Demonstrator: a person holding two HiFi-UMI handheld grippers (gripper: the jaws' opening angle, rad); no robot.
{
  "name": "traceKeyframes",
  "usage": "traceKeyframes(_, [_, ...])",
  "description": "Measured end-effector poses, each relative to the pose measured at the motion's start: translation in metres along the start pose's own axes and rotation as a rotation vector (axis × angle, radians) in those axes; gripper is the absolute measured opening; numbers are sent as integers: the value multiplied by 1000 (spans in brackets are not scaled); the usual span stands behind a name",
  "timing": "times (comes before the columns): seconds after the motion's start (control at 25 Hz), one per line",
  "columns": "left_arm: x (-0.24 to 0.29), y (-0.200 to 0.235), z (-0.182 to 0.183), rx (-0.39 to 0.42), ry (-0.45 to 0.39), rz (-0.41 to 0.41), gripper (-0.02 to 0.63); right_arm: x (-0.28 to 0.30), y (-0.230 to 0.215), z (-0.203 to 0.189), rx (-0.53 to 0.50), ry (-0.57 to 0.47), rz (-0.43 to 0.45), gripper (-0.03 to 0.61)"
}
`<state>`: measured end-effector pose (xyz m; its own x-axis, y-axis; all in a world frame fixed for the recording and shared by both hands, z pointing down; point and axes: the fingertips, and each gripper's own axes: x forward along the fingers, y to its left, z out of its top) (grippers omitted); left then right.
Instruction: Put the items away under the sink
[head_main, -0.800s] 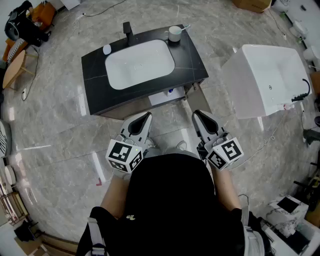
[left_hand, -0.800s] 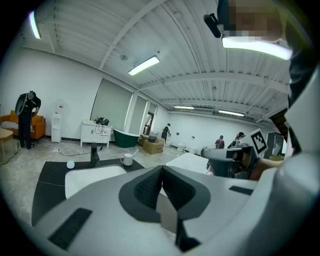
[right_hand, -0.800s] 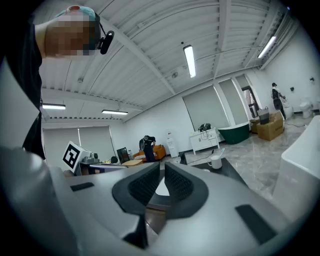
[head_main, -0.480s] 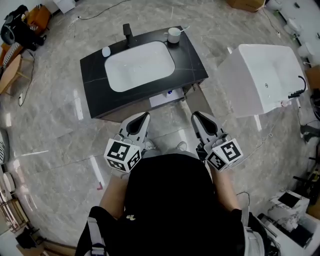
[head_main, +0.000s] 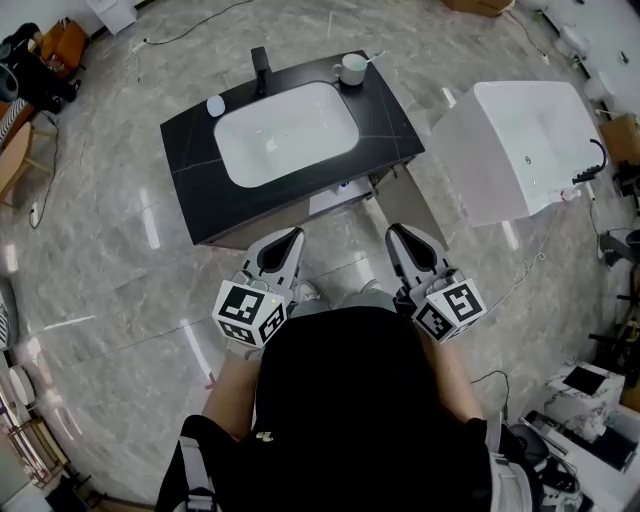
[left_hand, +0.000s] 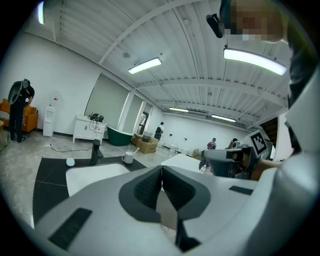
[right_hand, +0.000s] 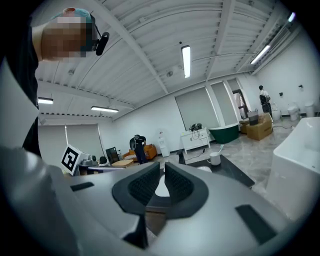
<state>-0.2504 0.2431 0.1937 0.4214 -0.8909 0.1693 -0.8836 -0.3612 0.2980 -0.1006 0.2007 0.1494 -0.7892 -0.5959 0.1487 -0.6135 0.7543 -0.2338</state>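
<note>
both the left gripper (head_main: 290, 236) and the right gripper (head_main: 398, 232) hang before the black counter (head_main: 190, 160), fingers pressed together on nothing. behind the white sink (head_main: 285, 130) stand a white mug (head_main: 350, 68) with a toothbrush (head_main: 370, 55), a black faucet (head_main: 260, 62) and a small white puck (head_main: 216, 104). the grippers' cubes (head_main: 248, 312) carry black-and-white square markers.

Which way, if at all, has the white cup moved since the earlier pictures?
No. The white cup stands at the same back corner of the black counter, right of the faucet; only the camera shifted.
</note>
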Motion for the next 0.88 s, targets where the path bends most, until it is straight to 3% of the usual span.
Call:
traceKeyframes(0.36, [13, 15, -5, -6, 23, 1, 23, 15, -15, -2, 29, 8, -35, 49])
traceKeyframes(0.88, [100, 38, 34, 14, 16, 119, 23, 76, -100, 32, 42, 4, 66, 49])
